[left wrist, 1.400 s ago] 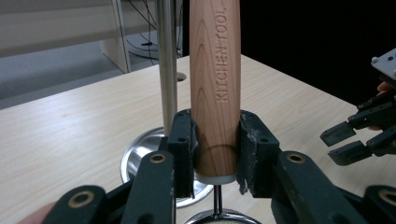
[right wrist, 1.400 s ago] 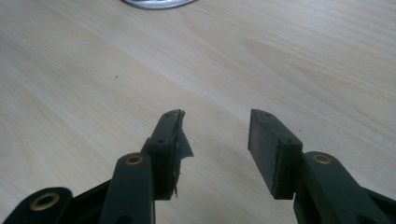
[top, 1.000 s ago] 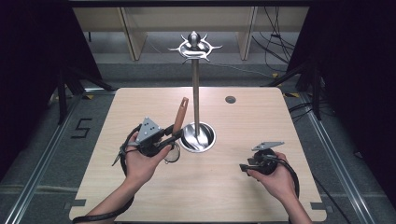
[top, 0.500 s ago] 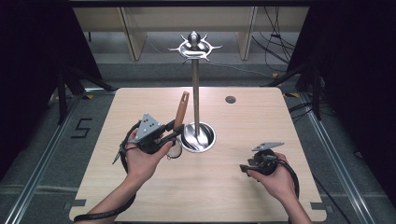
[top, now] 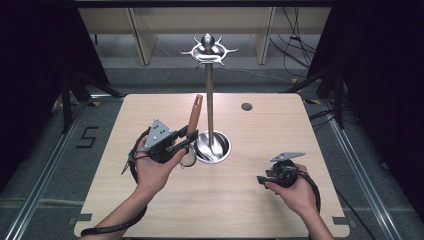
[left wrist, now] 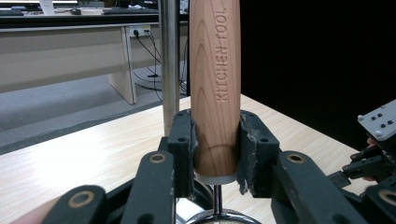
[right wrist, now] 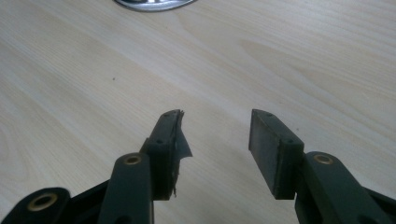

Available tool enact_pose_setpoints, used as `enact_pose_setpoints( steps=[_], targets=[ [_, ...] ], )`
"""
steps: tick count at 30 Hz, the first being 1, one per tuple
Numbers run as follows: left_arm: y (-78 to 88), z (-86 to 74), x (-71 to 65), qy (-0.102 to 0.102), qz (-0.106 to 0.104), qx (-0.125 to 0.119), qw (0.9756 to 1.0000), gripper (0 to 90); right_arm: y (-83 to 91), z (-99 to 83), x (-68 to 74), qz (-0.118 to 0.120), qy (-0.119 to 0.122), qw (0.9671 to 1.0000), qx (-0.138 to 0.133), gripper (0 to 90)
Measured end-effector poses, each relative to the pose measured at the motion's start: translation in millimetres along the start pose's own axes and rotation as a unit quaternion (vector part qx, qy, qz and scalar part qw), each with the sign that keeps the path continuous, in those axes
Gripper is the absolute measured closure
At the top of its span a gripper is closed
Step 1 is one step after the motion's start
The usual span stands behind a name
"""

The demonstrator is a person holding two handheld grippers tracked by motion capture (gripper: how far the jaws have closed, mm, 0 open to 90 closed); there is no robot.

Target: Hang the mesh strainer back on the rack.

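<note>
High view showed the right tool (top: 260,179) nearest the person, held low over the bench (top: 300,210) at the right, its jaws standing apart with nothing between them; the right gripper view confirmed the gap, with bare pale wood under both pads and the rim of a shiny base at the top edge. Farther in and to the left, the left tool (top: 189,138) was clamped on the wooden handle (top: 194,116) of a kitchen utensil, the jaws part-way closed and both pads pressed against the wood. In the left gripper view the handle (left wrist: 215,84) sat squarely between the two black pads, gripped near its lower end just above a pale collar, and a thin metal neck ran down from there to a round metal part at the picture's bottom edge. The handle's long axis stood close to upright, leaning slightly toward the pole, with the free end pointing up and the metal working end pointing down toward the bench. Just beyond the handle and beside it rose the steel pole (top: 209,105) of a utensil stand, standing on its round base (top: 222,150), apart from the wood by a narrow gap. Farthest off, the pole ended in a crown of hooks (top: 208,51).
</note>
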State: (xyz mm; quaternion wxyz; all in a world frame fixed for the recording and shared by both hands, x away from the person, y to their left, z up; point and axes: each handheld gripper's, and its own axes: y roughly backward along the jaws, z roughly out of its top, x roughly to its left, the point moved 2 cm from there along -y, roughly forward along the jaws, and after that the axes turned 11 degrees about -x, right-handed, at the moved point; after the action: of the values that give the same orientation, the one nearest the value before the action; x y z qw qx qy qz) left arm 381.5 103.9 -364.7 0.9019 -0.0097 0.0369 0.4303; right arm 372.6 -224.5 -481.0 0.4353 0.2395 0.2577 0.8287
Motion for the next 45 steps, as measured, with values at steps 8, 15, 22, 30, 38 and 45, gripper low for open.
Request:
enact_pose_setpoints(
  steps=[8, 15, 22, 30, 38, 45],
  targets=[
    [-1.5, 7.4, -1.8, 0.002, 0.001, -0.012, 0.9999, 68.2, 2.2, 0.7, -5.1, -0.003, 0.026, 0.9996, 0.003, 54.5],
    [-3.2, 12.4, -4.1, -0.005, -0.001, -0.019, 0.9998, 68.1, 5.7, 1.1, -2.5, -0.007, 0.009, 0.9996, 0.027, 54.4],
    [-3.5, 17.4, -4.4, -0.006, 0.002, -0.028, 0.9996, 68.1, 4.8, 1.0, -3.2, -0.006, 0.008, 0.9999, 0.014, 54.4],
    [-3.1, 21.1, -2.8, -0.004, 0.006, -0.036, 0.9993, 68.1, 4.4, 0.9, -3.6, -0.006, 0.011, 0.9998, 0.012, 54.2],
    [-2.1, 27.1, -0.5, -0.001, 0.013, -0.049, 0.9987, 68.1, 4.0, 0.8, -3.9, -0.008, 0.007, 0.9999, 0.014, 54.2],
    [-3.6, 31.6, -2.6, -0.010, 0.011, -0.053, 0.9985, 68.1, 1.7, 2.4, -2.2, -0.009, 0.004, 0.9999, -0.006, 54.1]
  ],
)
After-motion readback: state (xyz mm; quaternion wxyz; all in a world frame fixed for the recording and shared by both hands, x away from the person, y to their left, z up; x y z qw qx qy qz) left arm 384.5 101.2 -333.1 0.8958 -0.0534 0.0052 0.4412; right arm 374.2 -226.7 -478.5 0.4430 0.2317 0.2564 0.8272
